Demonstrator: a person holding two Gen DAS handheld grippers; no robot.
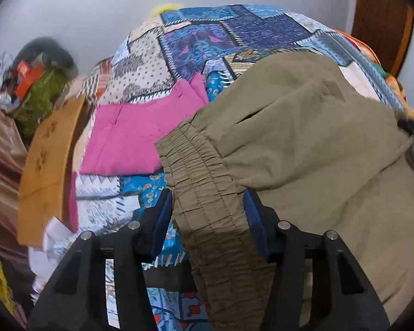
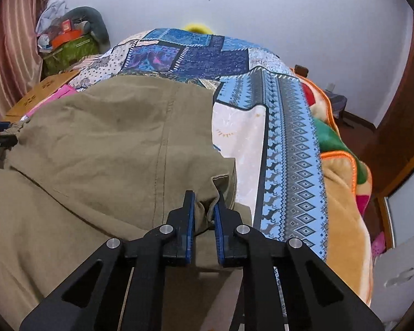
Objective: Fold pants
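- Left gripper (image 1: pixel 208 212) of mine has its two blue pads spread wide, one on each side of the stretchy waistband (image 1: pixel 207 193) of the pants (image 1: pixel 303 143).
- That waistband runs between the pads, but I cannot tell if the pads press on it or just sit beside it.
- My right gripper (image 2: pixel 204 207) has its pads close together, and they pinch a bunched bit of the pants (image 2: pixel 96 143) at the edge nearest the camera.
- Those pants are a dull green-brown color. They lie spread across the bed, on top of a blue patchwork bedsheet (image 2: pixel 287 138).
- One layer of the pants is folded over another, and a long stitched seam (image 2: pixel 160 143) runs down the top layer.
- From the right wrist view, my left gripper shows at the far left edge, touching the gathered end of the pants.
- A pink cloth (image 1: pixel 129 138) lies flat on the bedsheet, just beside the waistband.
- A brown cardboard piece (image 1: pixel 44 171) with little paw prints sits at the left side of the bed, near the pink cloth.
- On the right side of the bed there is a fuzzy blanket (image 2: pixel 342 182) with an orange edge, next to the bedsheet.
- Far back by the wall sits a green box (image 2: pixel 69 49) piled with stuff, near a pink striped curtain (image 2: pixel 16 41).
- Something yellow (image 2: pixel 197 27) peeks up behind the far end of the bed, but it is too blurry to tell what it is.
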